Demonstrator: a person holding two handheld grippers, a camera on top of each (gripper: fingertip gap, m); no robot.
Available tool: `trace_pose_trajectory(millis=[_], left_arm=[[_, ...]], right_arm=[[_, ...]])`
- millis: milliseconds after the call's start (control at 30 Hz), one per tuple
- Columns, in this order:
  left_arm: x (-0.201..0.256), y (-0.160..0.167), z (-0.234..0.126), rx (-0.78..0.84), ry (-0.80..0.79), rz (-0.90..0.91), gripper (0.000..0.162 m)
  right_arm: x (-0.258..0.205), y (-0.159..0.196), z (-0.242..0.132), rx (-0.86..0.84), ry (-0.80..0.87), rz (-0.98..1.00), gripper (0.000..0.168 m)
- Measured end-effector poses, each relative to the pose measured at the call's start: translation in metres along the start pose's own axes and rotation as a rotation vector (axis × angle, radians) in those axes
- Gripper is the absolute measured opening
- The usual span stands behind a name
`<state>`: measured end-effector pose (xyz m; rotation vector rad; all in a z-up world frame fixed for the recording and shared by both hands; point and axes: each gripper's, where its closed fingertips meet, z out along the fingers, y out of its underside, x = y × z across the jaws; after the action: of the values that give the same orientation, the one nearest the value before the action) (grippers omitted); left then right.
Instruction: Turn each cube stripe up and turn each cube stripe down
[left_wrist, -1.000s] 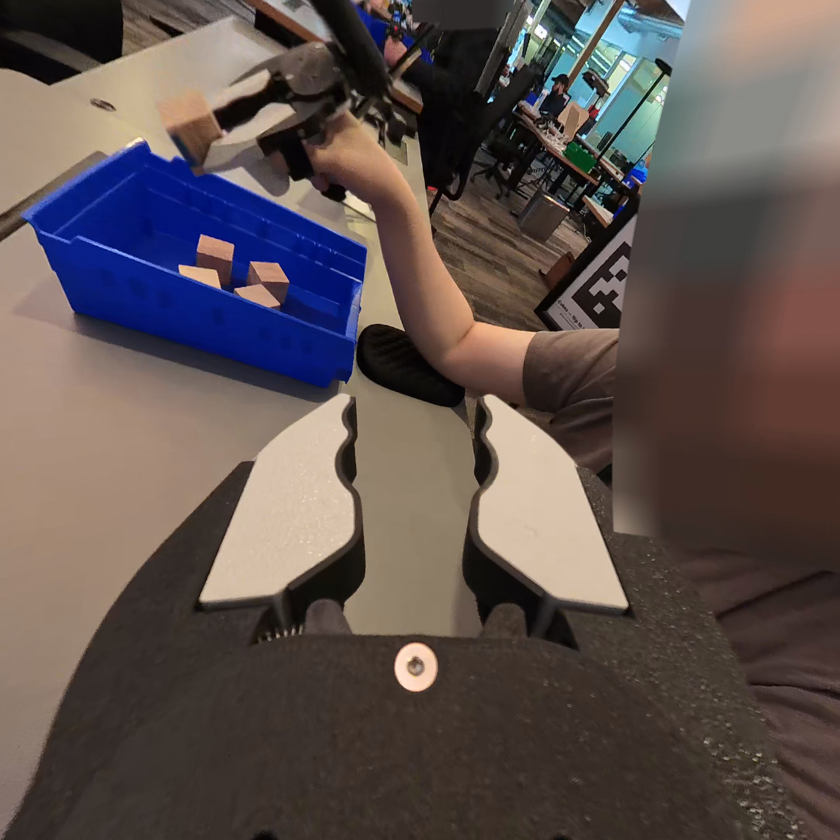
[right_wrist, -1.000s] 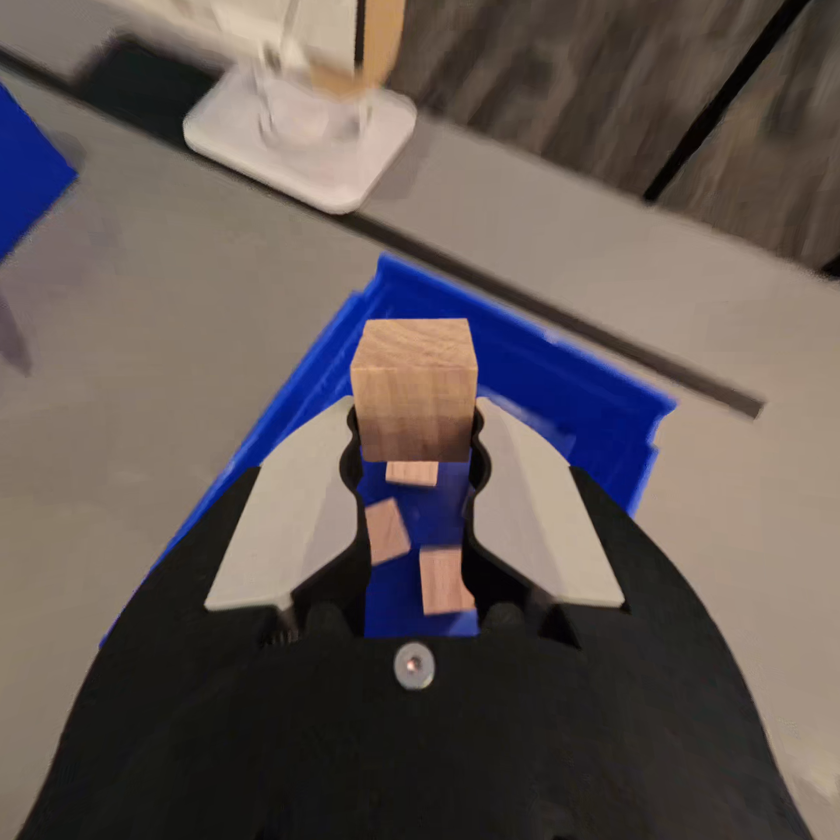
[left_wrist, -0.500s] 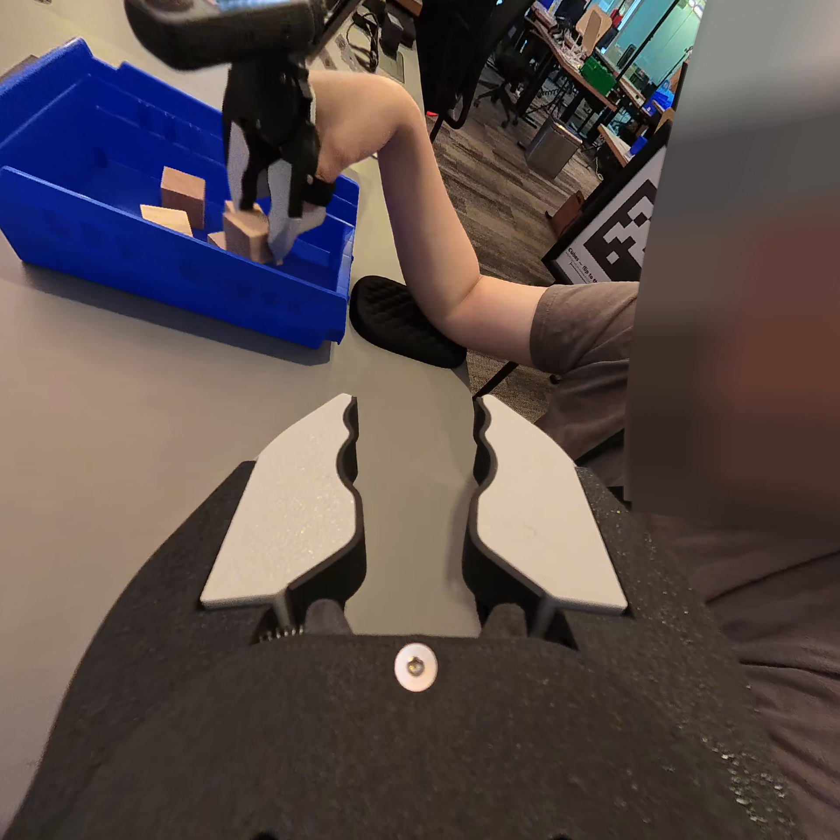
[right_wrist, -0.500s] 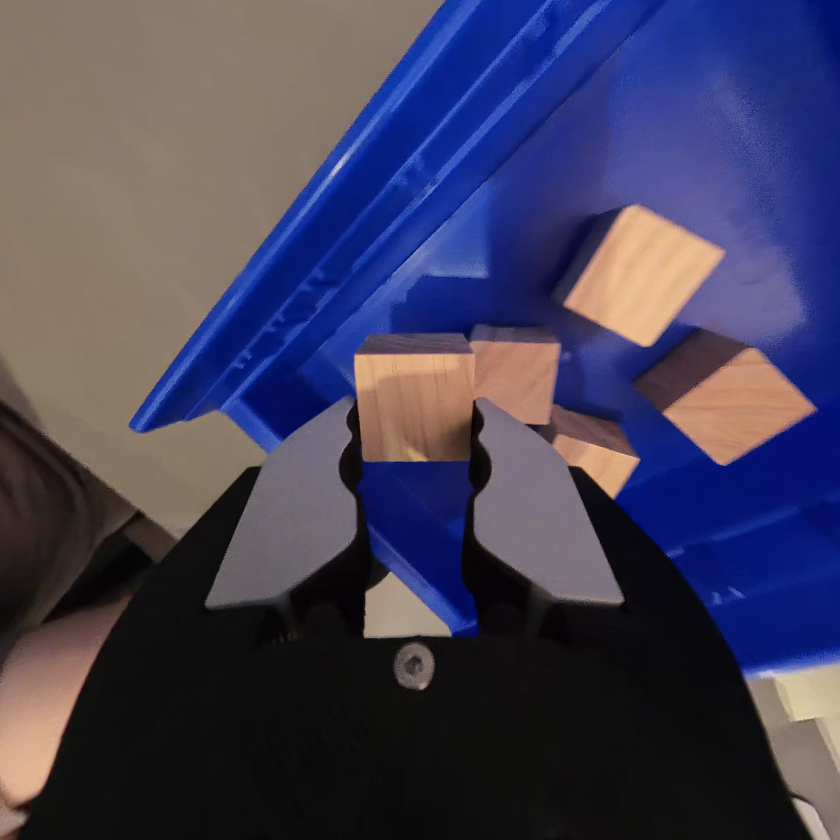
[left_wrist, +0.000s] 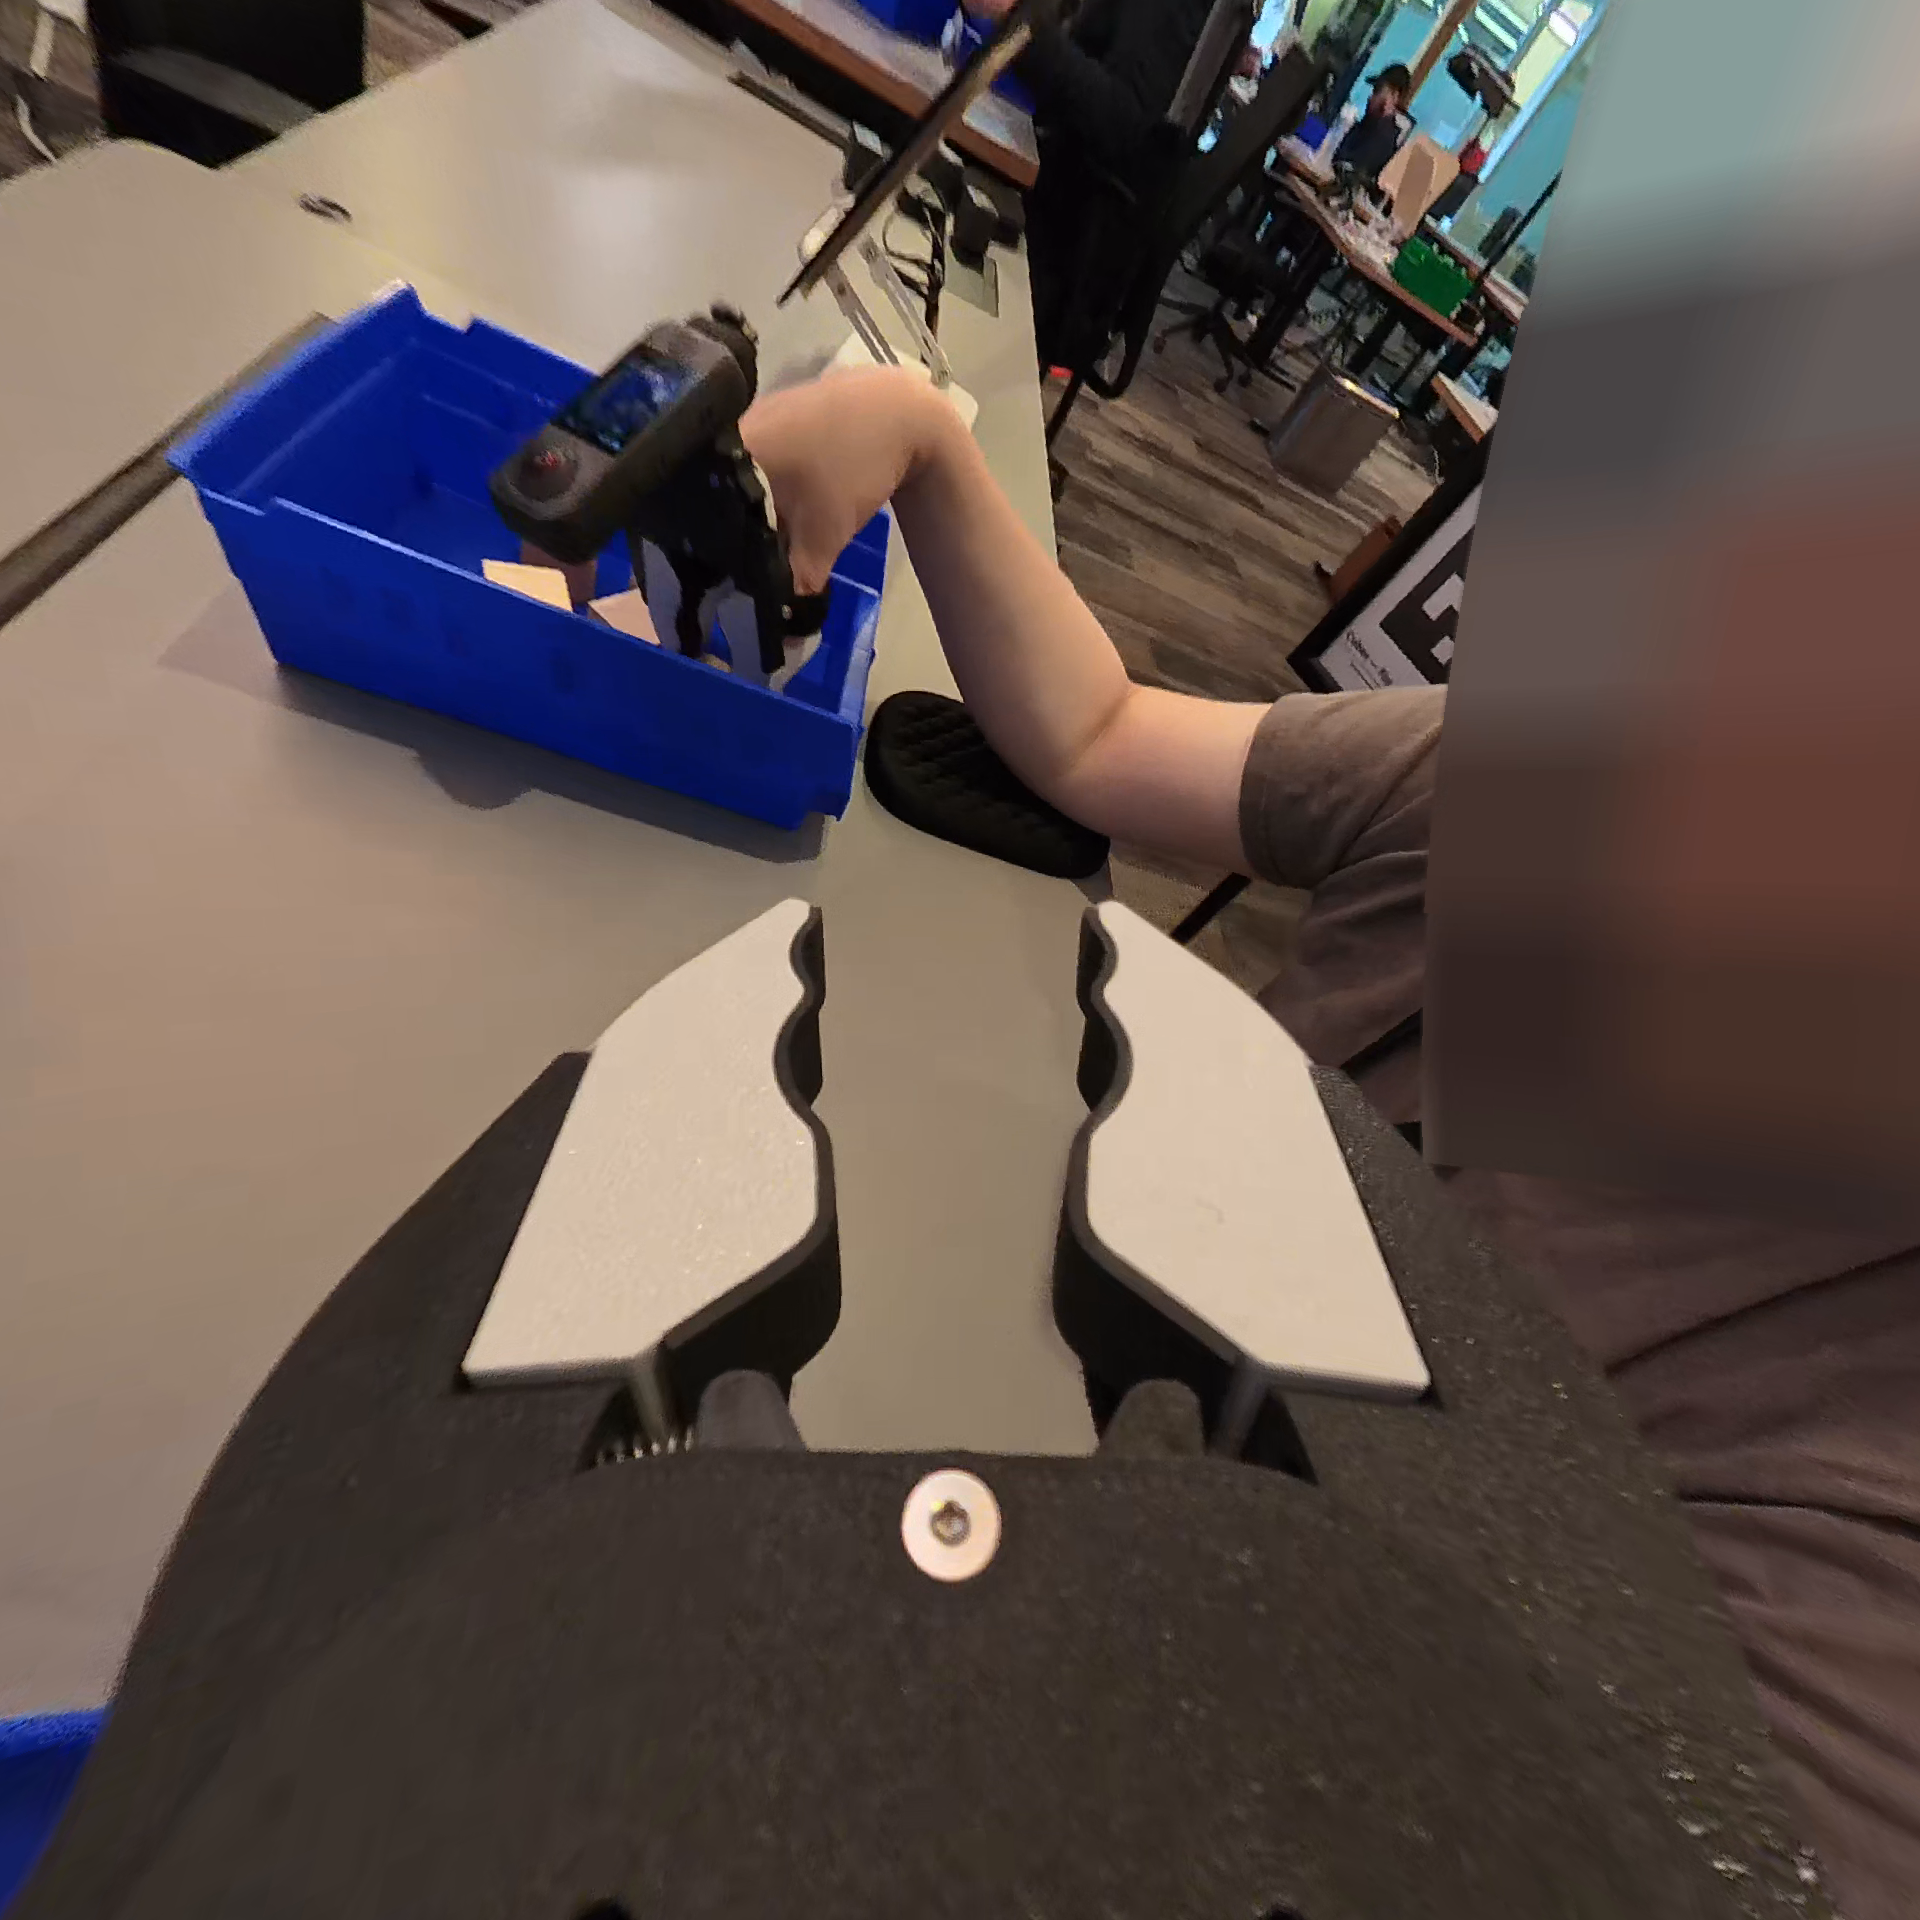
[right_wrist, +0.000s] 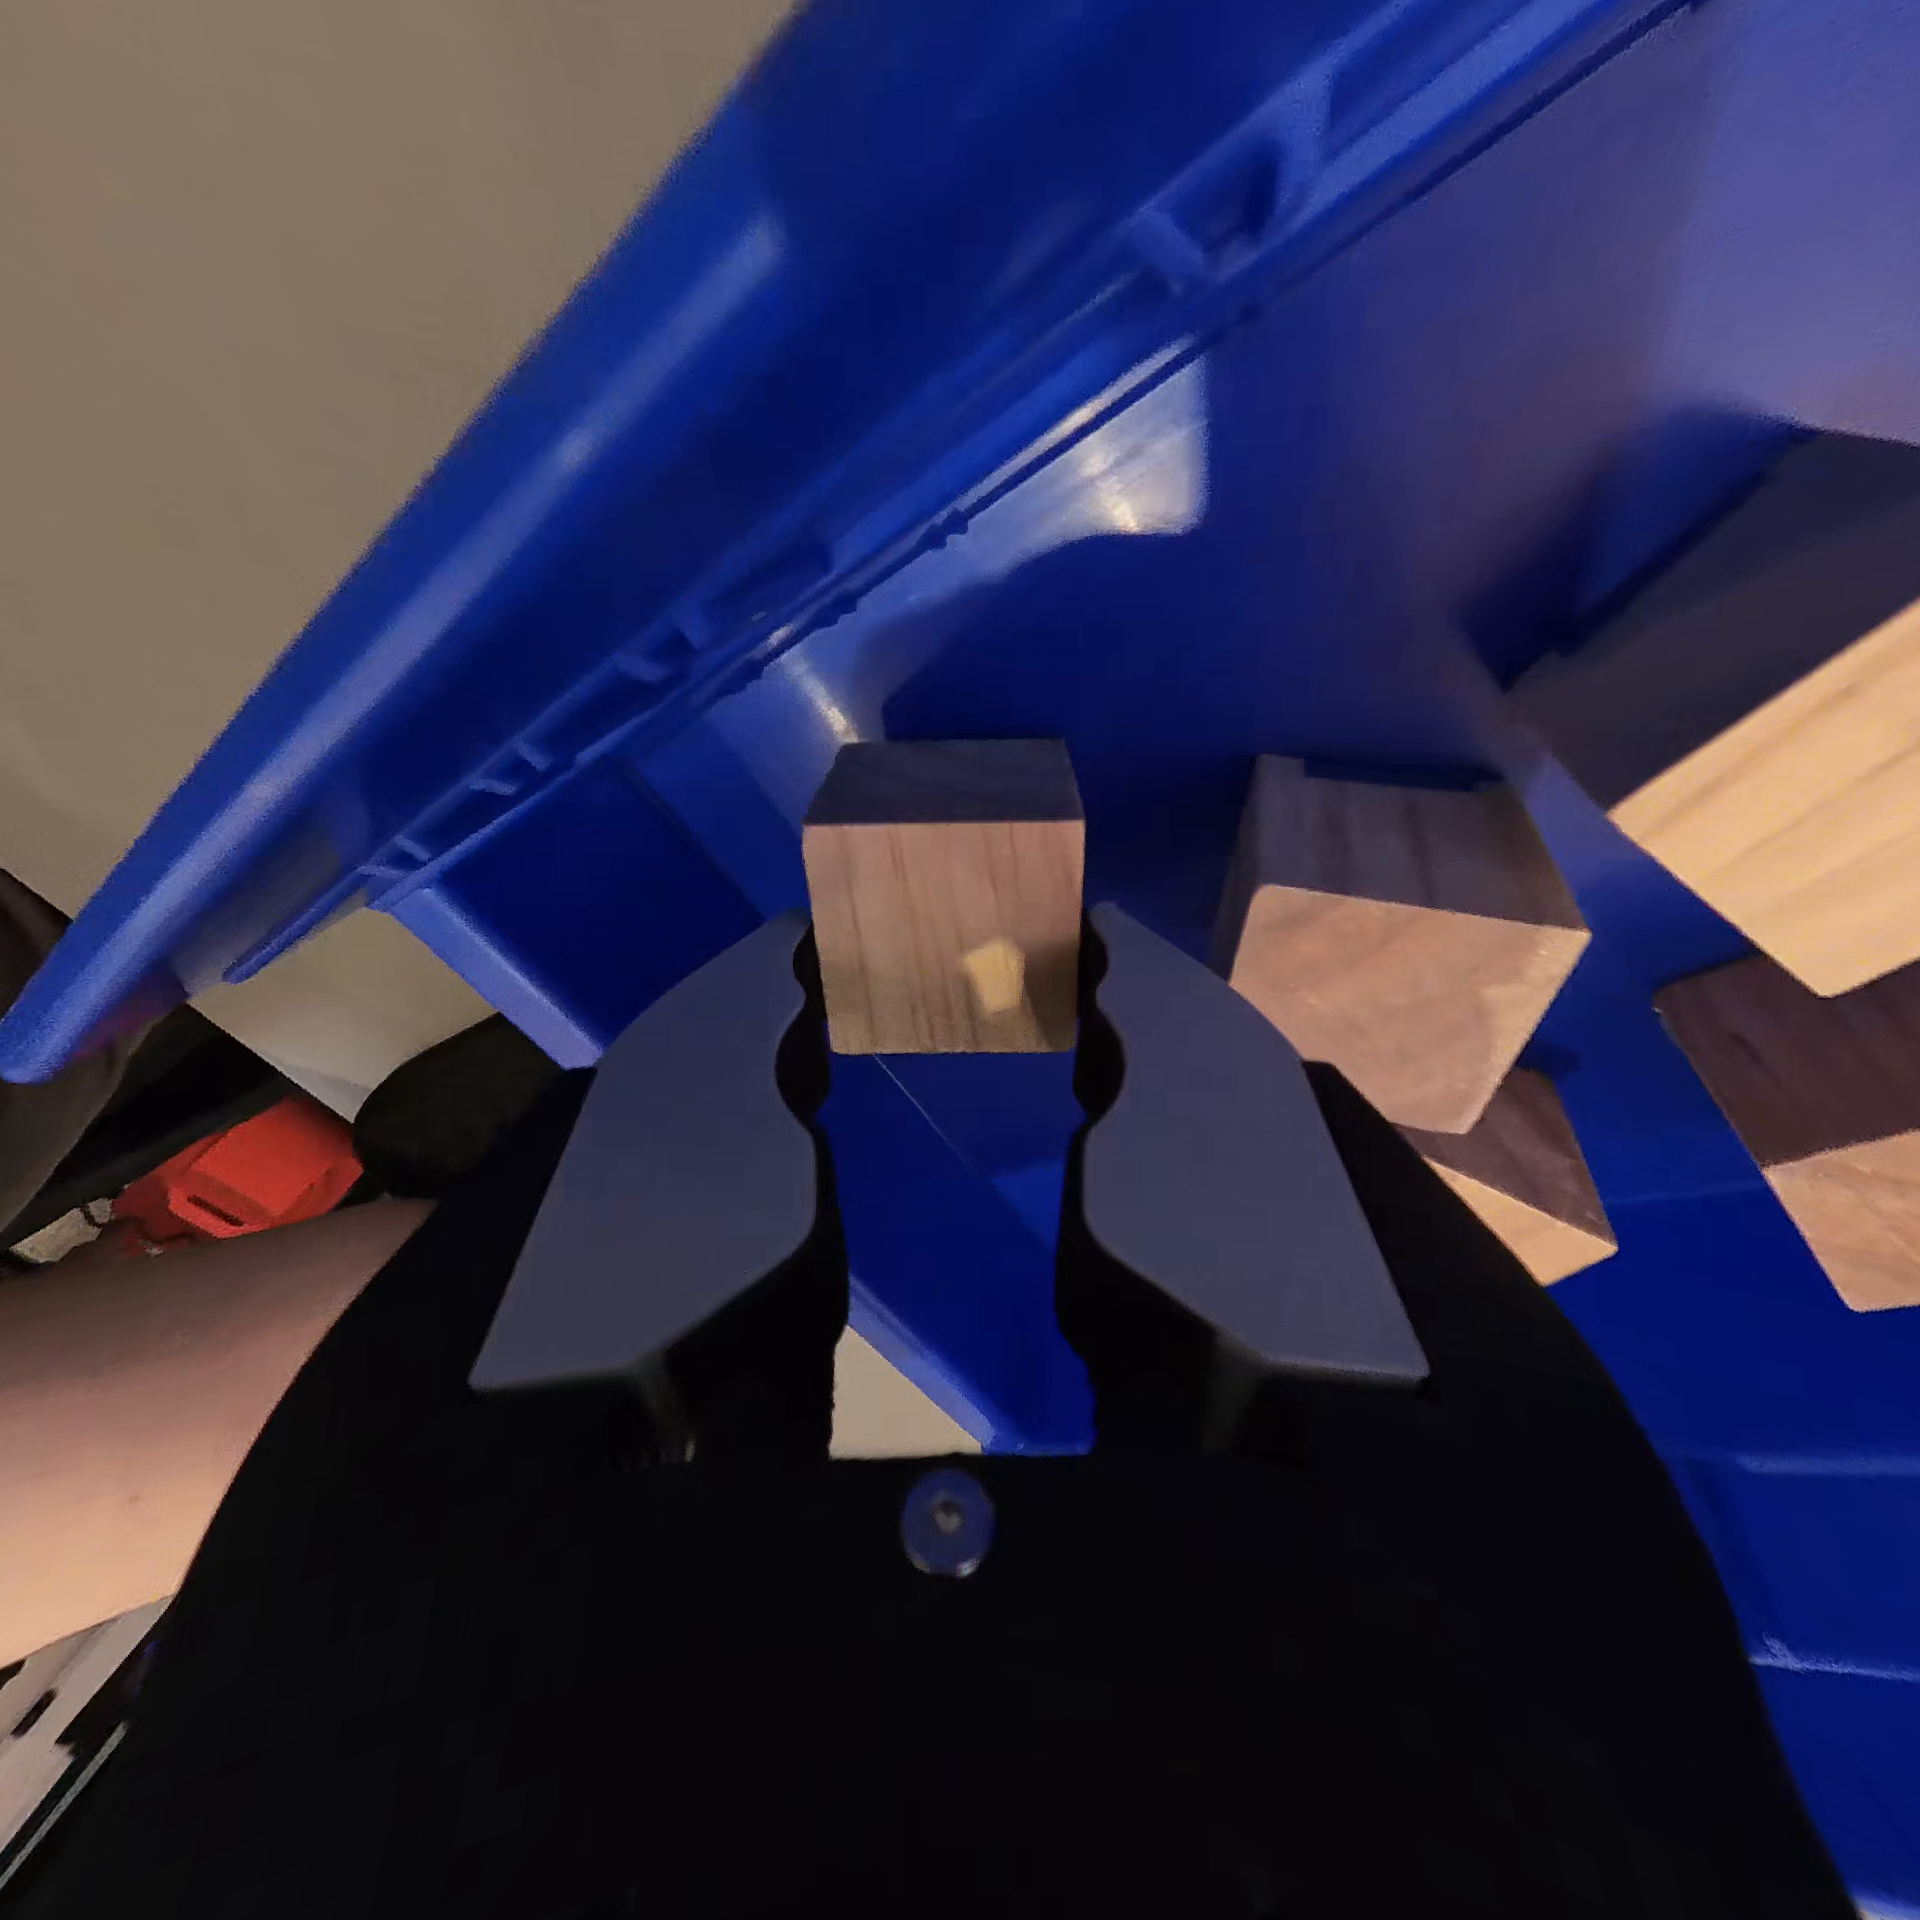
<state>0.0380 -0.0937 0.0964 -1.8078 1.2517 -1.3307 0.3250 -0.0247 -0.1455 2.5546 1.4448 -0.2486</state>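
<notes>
While left gripper (left_wrist: 945, 1023) idles (agape), right gripper (right_wrist: 945, 971) clamps cube (right_wrist: 943, 920)

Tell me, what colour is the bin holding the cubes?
Bright blue bin, clearest in the left wrist view.

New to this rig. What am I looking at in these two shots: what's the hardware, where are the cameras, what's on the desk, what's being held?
No robot arm here: a person holds a two-finger gripper in each hand, and each carries a wide-angle camera looking out along its fingers.

The left wrist view shows the left gripper, open and empty, above a grey table. Farther off on that table stands a blue bin, with a black padded rest beside it. The person's other arm reaches the right gripper down into the bin.

The right wrist view looks from inside that bin. The right gripper is shut on a wooden cube, near the bin's corner. Several more wooden cubes lie loose to its right. No stripe can be made out on any of them.
</notes>
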Motion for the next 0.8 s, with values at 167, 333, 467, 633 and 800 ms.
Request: trace_pose_trajectory(millis=[167, 333, 467, 633, 800], left_arm=[[-0.006, 0.0, -0.032, 0.045, -0.098, -0.004, 0.047], [-0.054, 0.035, -0.094, -0.047, -0.515, -0.075, 0.043], [-0.084, 0.088, -0.137, -0.187, -0.726, -0.271, 0.043], [-0.115, 0.153, -0.168, -0.383, -0.864, -0.52, 0.049], [-0.144, 0.196, -0.163, -0.546, -0.793, -0.637, 0.054]], right_arm=[[0.001, 0.005, 0.005, -0.033, -0.004, 0.025, 0.049], [0.001, 0.006, -0.008, 0.025, 0.019, 0.042, 0.051], [0.0, 0.006, -0.028, 0.117, 0.05, 0.054, 0.052], [0.004, 0.008, -0.037, 0.18, 0.051, 0.067, 0.052], [0.005, 0.012, -0.036, 0.175, 0.025, 0.087, 0.052]])
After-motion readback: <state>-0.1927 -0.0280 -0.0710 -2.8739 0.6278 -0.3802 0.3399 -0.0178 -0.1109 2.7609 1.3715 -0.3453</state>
